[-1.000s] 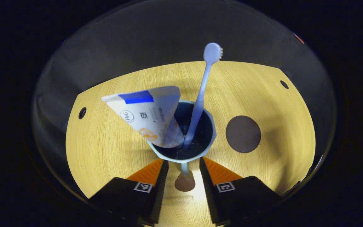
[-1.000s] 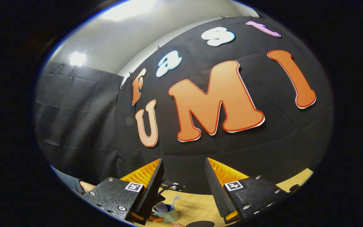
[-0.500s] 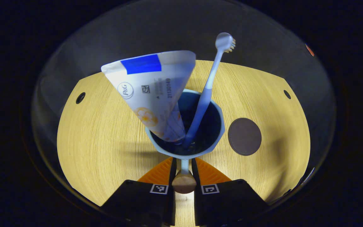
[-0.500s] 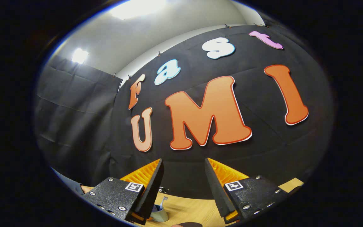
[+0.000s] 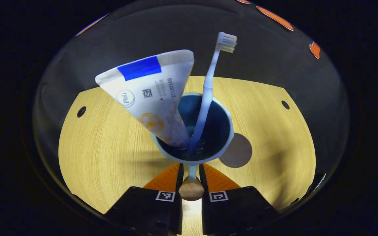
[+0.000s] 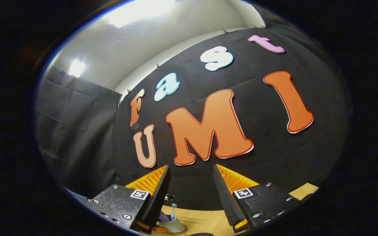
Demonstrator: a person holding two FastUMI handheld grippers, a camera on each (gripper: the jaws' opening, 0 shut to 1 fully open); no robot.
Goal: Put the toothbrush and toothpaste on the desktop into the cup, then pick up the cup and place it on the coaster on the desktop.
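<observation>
In the left gripper view a pale blue cup (image 5: 225, 131) hangs over the wooden desktop (image 5: 103, 144). My left gripper (image 5: 191, 170) is shut on the cup's thin handle, which ends in a wooden knob (image 5: 191, 191). Inside the cup stand a white toothpaste tube (image 5: 149, 95) with a blue stripe, leaning left, and a light blue toothbrush (image 5: 208, 88), bristles up. A dark round coaster (image 5: 240, 154) lies just right of the cup, partly hidden behind it. In the right gripper view my right gripper (image 6: 189, 183) is open and empty, raised high; the cup (image 6: 172, 225) with the toothbrush (image 6: 173, 211) shows small below it.
The desktop has small round holes at its far left (image 5: 81, 111) and far right (image 5: 285, 105) corners. Dark booth cloth surrounds the table. A strip of the desktop (image 6: 205, 221) shows at the bottom of the right gripper view.
My left gripper closed on the cup's handle and the cup rose. It then shifted right, so the coaster now lies partly behind it. The right gripper only tilted slightly.
</observation>
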